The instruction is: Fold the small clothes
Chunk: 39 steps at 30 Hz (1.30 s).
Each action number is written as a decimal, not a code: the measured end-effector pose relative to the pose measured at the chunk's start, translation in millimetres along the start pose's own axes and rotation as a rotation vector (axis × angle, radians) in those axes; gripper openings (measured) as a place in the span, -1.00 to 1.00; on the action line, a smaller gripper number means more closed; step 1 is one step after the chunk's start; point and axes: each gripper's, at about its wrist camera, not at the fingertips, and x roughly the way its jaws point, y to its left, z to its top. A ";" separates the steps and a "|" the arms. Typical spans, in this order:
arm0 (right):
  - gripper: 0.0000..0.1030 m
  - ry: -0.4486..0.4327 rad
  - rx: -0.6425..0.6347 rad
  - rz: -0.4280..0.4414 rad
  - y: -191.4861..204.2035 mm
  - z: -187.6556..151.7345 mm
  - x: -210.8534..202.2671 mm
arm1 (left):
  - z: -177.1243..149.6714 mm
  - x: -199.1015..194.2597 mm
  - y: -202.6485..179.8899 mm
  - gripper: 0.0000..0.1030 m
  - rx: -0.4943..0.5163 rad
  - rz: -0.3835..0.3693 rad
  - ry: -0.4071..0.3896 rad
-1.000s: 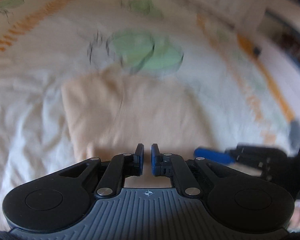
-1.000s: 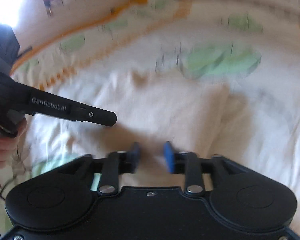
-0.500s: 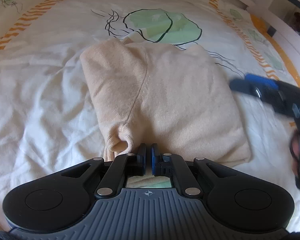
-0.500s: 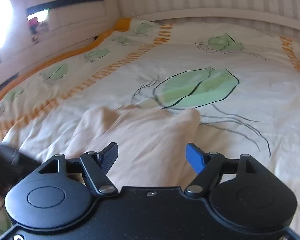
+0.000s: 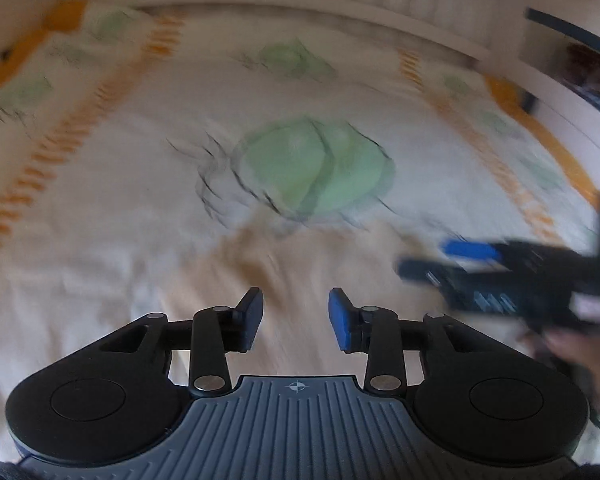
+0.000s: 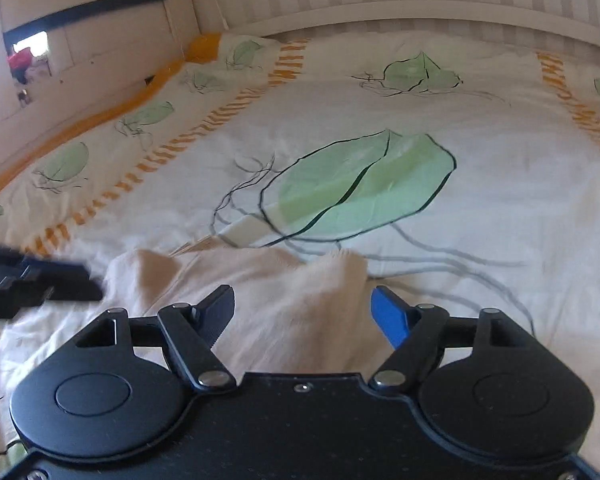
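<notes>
A folded cream knit garment (image 6: 284,296) lies on the bed; in the blurred left wrist view it shows as a beige patch (image 5: 300,264). My left gripper (image 5: 296,316) is open and empty above the garment's near edge. My right gripper (image 6: 304,312) is open wide and empty over the garment's near part. The right gripper also appears at the right of the left wrist view (image 5: 460,260), and the left gripper's finger at the left of the right wrist view (image 6: 52,284). The garment's near part is hidden behind the gripper bodies.
The bed cover (image 6: 500,160) is white with green leaf prints (image 6: 360,188) and orange stripe bands (image 6: 204,128). A white slatted headboard (image 6: 380,12) runs along the far side. A wall with dark trim (image 6: 84,4) stands at the left.
My left gripper has opened, letting go of the garment's edge, and has lifted back. My right gripper opened earlier and stays open. The garment lies folded on the bed.
</notes>
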 end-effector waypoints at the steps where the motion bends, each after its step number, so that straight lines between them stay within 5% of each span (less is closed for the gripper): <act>1: 0.51 0.008 0.001 -0.027 -2.6 3.5 6.6 | 5.6 11.2 1.7 -0.32 -0.016 0.020 0.008; 6: 0.51 0.126 0.033 -0.149 -16.5 1.4 41.7 | 1.2 72.9 12.2 -0.31 -0.014 0.190 0.155; 10: 0.54 0.138 0.008 -0.175 -19.8 -9.8 50.9 | -11.9 79.3 5.8 -0.24 0.075 0.234 0.131; 16: 0.52 -0.001 0.047 -0.098 -12.2 -9.4 0.0 | -16.5 22.3 -7.4 -0.27 0.028 0.168 0.023; 19: 0.54 0.012 0.044 -0.054 -1.6 -29.7 -26.7 | -33.4 -3.7 -18.7 -0.27 -0.004 0.128 -0.003; 25: 0.59 0.140 -0.051 -0.031 27.6 -83.0 -34.9 | -73.7 0.6 -15.4 -0.26 -0.041 0.181 0.123; 28: 0.59 0.126 -0.058 -0.029 34.4 -93.9 -49.0 | -88.3 7.1 8.5 -0.15 -0.168 0.178 0.171; 32: 0.68 0.079 -0.005 -0.031 30.3 -91.1 -73.5 | -86.8 -11.4 16.1 -0.17 -0.273 0.186 0.135; 36: 0.99 0.009 0.049 -0.023 25.6 -95.2 -105.4 | -85.6 -48.2 -10.7 -0.16 -0.218 0.203 0.001; 39: 0.99 0.054 0.111 0.012 21.6 -98.9 -122.5 | -86.9 -68.4 -37.9 -0.06 -0.138 0.225 -0.069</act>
